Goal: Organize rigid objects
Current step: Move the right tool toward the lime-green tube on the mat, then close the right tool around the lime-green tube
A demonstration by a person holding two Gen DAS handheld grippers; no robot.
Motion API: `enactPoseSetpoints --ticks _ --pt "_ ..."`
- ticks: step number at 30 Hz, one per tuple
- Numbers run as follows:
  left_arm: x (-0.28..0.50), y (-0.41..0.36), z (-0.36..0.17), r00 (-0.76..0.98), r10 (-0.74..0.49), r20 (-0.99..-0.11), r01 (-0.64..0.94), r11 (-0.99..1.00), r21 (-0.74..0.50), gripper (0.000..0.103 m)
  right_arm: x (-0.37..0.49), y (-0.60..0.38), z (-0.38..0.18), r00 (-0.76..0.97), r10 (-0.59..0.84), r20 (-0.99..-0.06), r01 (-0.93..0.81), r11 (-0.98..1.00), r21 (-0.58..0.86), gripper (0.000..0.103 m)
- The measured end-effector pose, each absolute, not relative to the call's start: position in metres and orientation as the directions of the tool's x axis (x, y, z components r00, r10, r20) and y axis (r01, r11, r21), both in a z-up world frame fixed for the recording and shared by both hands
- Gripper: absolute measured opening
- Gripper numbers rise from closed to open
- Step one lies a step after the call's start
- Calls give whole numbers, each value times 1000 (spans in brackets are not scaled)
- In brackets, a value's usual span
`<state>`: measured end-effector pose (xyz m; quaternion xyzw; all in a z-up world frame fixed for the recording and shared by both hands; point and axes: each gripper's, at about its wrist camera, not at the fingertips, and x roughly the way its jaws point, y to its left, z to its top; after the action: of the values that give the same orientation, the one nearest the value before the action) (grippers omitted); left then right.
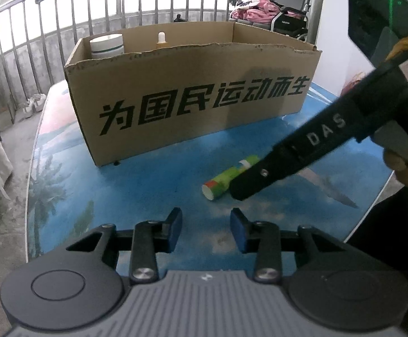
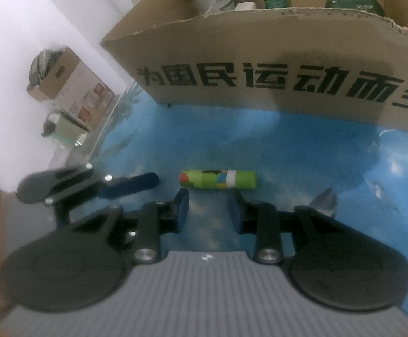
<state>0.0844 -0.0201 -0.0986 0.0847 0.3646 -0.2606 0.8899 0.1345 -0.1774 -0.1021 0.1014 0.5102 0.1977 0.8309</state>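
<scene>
My right claw comes down on the last loose tube, the box waiting behind it.

The cardboard box (image 1: 192, 90) stands far on the blue bench (image 2: 288, 151), printed 为国民运动而生, bottles already upright inside. The green tube (image 2: 217, 179) lies near its front wall. My right claw (image 2: 209, 210), marked DAS, is spread and empty just before the tube; my left claw (image 1: 206, 230) is spread too, empty.

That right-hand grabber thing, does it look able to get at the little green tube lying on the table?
Probably yes. The green tube lies on its side on the blue table, just ahead of the right gripper, whose fingers stand apart with nothing between them. The cardboard box sits well behind.
</scene>
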Motion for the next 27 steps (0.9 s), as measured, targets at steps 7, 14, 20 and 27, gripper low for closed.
enactPoseSetpoints --ticks 7,14,20,27 --pt "85 -15 -93 565 -455 -689 529 840 -121 39 146 -193 -111 391 515 -763 -132 852 507 30" --pt "99 -31 -89 611 -419 -671 551 835 -20 44 156 -204 -121 403 543 -737 -33 813 581 30" --pt "117 -44 -96 607 -404 -684 561 828 8 44 168 -199 -125 411 547 -729 -10 802 597 29" --pt "127 -42 -97 615 -404 -677 549 836 0 41 175 -192 -126 420 530 -737 -5 813 582 30"
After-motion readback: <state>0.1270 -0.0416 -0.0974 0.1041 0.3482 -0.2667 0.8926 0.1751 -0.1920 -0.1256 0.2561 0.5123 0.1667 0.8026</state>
